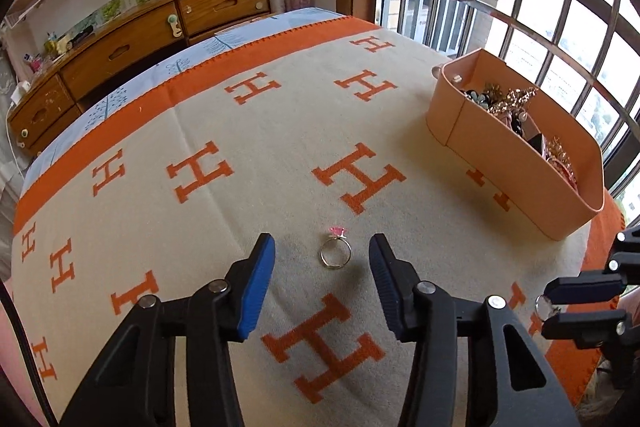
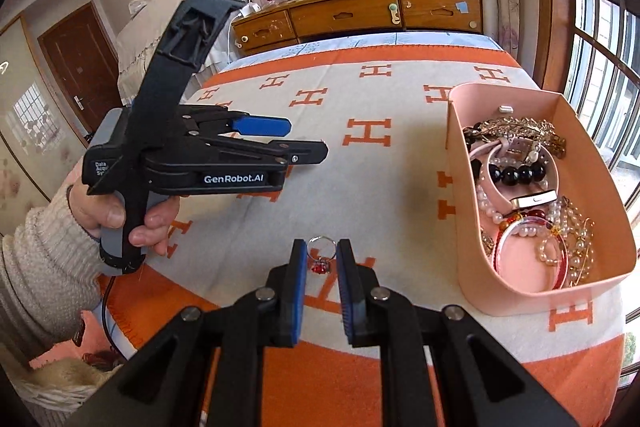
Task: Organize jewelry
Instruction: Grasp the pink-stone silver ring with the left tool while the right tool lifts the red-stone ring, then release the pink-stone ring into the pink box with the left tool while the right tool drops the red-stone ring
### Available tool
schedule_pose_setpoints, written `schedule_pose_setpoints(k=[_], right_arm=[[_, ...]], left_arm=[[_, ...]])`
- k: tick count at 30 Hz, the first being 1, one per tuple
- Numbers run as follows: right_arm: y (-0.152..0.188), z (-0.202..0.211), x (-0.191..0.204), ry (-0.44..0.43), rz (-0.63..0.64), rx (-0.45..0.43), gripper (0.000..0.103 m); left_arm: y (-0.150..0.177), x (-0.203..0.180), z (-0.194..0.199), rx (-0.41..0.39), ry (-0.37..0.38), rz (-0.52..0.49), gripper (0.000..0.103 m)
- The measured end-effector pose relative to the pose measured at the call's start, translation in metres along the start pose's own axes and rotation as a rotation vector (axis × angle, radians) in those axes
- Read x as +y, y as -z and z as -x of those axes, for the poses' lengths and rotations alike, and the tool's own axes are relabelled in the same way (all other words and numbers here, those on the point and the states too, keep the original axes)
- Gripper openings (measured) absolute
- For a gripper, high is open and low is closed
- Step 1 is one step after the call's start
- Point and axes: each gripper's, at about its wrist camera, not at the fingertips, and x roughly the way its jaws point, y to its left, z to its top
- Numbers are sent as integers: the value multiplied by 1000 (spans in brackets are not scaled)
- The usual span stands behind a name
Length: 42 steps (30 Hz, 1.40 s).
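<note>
A pink-stoned ring (image 1: pixel 335 250) lay on the blanket (image 1: pixel 248 155) between the left gripper's (image 1: pixel 322 259) wide jaws, touching neither. The right gripper (image 2: pixel 322 261) had its jaws narrow around a red-stoned ring (image 2: pixel 319 255), near the blanket's near edge. The pink tray (image 2: pixel 464 227), full of bracelets (image 2: pixel 520 175), sat toward the right edge.

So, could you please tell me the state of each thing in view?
Left tongs, open
Right tongs, shut on the red-stone ring
Pink-stone ring, loose on the blanket
Pink box, upright, holding jewelry
Dresser drawers, shut
</note>
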Motion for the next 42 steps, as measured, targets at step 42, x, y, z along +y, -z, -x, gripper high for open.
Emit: schedule_pose_setpoints(k=[42], right_arm=[[-37, 117, -101, 73, -237, -309, 15]], left_arm=[[-65, -105, 103, -211, 179, -22, 14]])
